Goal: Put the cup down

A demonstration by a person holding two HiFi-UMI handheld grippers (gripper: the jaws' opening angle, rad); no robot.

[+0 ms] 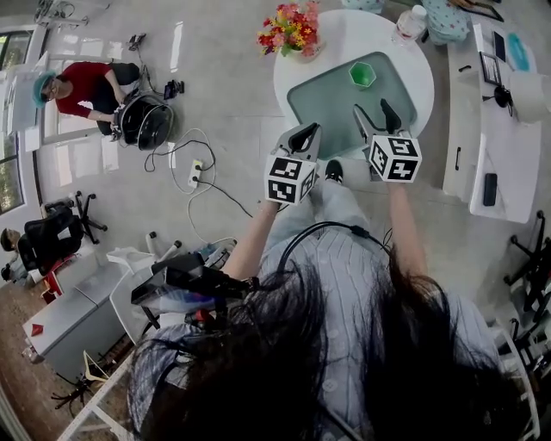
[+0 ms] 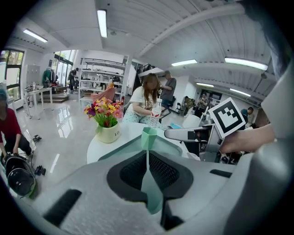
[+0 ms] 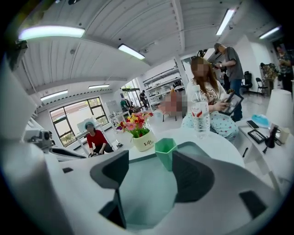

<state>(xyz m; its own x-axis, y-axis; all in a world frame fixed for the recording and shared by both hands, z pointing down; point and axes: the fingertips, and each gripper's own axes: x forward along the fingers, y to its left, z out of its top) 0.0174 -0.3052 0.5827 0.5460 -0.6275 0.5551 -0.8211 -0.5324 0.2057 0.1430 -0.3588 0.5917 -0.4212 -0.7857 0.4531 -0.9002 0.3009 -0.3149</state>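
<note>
A green hexagonal cup (image 1: 362, 75) stands upright on the pale green mat (image 1: 323, 103) of a round white table. My right gripper (image 1: 374, 110) hangs open just short of the cup and holds nothing. In the right gripper view the cup (image 3: 166, 151) shows between and beyond the spread jaws (image 3: 147, 179). To the left, my left gripper (image 1: 303, 133) hovers over the mat's near edge, shut and empty. In the left gripper view its pads meet in a thin slit (image 2: 148, 174), with the cup (image 2: 148, 137) straight ahead and the right gripper (image 2: 193, 134) to the right.
A pot of flowers (image 1: 293, 30) and a water bottle (image 1: 411, 21) stand at the table's far side, where a person sits (image 3: 206, 101). A white desk (image 1: 495, 129) runs along the right. A person in red (image 1: 86, 86) crouches by gear and cables on the floor at left.
</note>
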